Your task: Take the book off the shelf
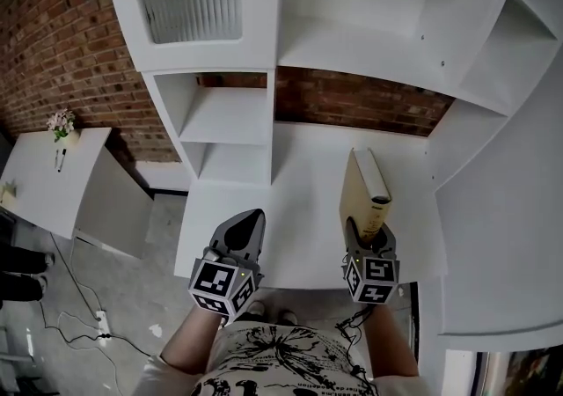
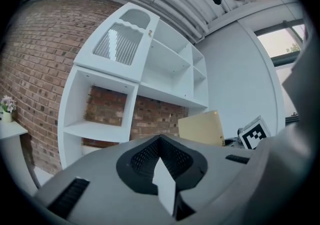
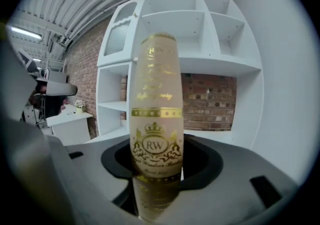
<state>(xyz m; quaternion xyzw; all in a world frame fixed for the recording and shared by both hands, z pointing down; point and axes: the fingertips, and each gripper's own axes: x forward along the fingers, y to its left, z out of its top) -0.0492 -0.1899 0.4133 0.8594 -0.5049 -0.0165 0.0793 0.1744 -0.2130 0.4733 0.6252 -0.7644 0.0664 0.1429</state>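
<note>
While our right gripper (image 1: 371, 231) clamps the cream, gold-lettered hardcover book (image 1: 361, 185) upright over the white shelf unit's (image 1: 352, 42) lower ledge, we should draw it clear steadily; our left gripper (image 1: 250, 218) sits closed, empty.

Red brick wall (image 1: 53, 42) is running along the back, left to centre. Low white side surface (image 1: 40, 196) is standing at far left, carrying a small pot of pale flowers (image 1: 62, 124) near its back corner. Thin black cables (image 1: 63, 326) are trailing over the grey concrete floor (image 1: 132, 302), beside a white power strip (image 1: 100, 319). Dark shoes (image 1: 22, 273) are showing at the left edge.
</note>
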